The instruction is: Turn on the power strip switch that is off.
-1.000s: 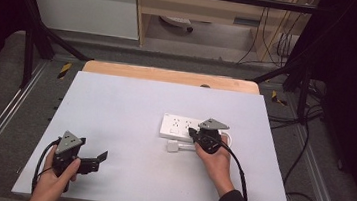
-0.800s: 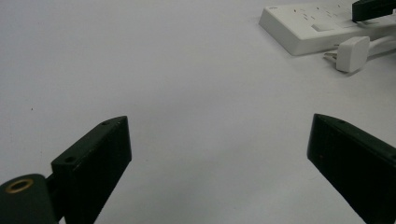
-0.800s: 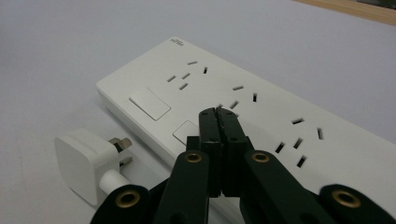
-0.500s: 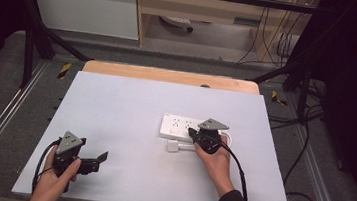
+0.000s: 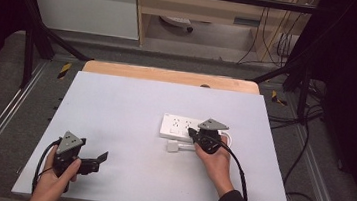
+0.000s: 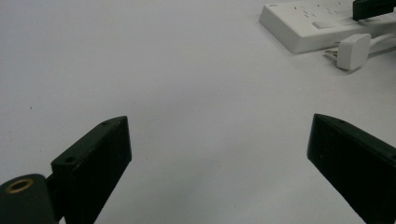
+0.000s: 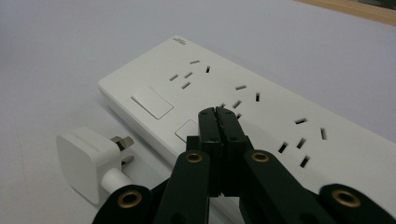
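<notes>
In the high view, a white power strip (image 5: 183, 128) lies flat on the pale table (image 5: 130, 105), a little right of the middle of the frame. A white plug (image 5: 173, 147) lies on its side on the table just below the strip, near it but not pushed into any hole. A white cord runs from the plug toward the right.

The right gripper (image 5: 192, 131) is in the person's right hand (image 5: 215, 157), right of the middle of the frame. Its tip is over the right part of the power strip. In the right gripper view, the two black jaws are pressed tight together with nothing between them. Their tip (image 7: 218, 111) sits over the top of the strip (image 7: 261, 98), close to a small white button and some of the holes. You cannot tell if the tip touches the strip. The plug (image 7: 88, 161) is at the lower left of this view, with its metal pins pointing toward the strip.

The left gripper (image 5: 100, 158) is in the person's left hand (image 5: 55, 180) at the lower left of the high view, far from the strip and the plug. In the left gripper view, its jaws stand wide apart and hold nothing, with bare table between them. The strip (image 6: 308, 25) and the plug (image 6: 352, 50) show small in the upper right corner of that view
</notes>
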`<state>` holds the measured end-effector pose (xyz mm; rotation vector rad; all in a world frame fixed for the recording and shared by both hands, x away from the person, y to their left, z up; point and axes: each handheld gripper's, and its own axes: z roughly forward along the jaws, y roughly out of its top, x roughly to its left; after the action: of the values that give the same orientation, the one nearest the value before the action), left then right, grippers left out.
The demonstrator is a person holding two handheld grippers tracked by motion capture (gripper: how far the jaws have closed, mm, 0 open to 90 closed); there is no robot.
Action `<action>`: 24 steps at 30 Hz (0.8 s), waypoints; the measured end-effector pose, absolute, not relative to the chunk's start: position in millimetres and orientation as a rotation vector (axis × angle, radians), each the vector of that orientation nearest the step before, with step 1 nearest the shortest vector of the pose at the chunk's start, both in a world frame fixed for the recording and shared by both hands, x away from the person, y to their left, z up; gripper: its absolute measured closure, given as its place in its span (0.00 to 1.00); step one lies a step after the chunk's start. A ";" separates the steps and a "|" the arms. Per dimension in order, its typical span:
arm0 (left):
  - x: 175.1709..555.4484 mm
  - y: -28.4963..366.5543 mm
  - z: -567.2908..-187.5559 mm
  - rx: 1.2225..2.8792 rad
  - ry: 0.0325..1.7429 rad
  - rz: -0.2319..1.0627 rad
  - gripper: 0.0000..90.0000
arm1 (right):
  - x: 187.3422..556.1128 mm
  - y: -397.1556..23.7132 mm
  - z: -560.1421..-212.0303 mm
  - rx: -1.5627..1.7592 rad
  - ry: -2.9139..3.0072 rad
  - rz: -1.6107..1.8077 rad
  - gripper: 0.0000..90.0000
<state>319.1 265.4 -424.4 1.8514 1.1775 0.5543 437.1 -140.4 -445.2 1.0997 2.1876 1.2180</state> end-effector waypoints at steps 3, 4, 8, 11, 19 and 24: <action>319.1 265.3 -424.5 1.852 1.178 0.554 0.07 | 437.1 -140.6 -445.2 1.103 2.189 1.216 1.00; 319.1 265.3 -424.5 1.853 1.178 0.554 0.07 | 437.1 -140.6 -445.2 1.103 2.189 1.215 1.00; 319.0 265.2 -424.5 1.853 1.178 0.553 0.07 | 437.0 -141.9 -446.4 1.122 2.192 1.206 1.00; 319.2 265.2 -424.7 1.855 1.176 0.556 0.07 | 437.3 -142.8 -446.0 1.136 2.192 1.208 1.00; 319.2 264.8 -424.8 1.859 1.174 0.557 0.07 | 437.6 -142.3 -446.8 1.118 2.198 1.221 1.00; 319.1 264.9 -424.7 1.859 1.173 0.558 0.07 | 437.8 -142.0 -446.9 1.119 2.196 1.223 1.00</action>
<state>319.1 264.9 -424.7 1.8589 1.1734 0.5576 437.8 -142.0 -446.9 1.1186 2.1962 1.2231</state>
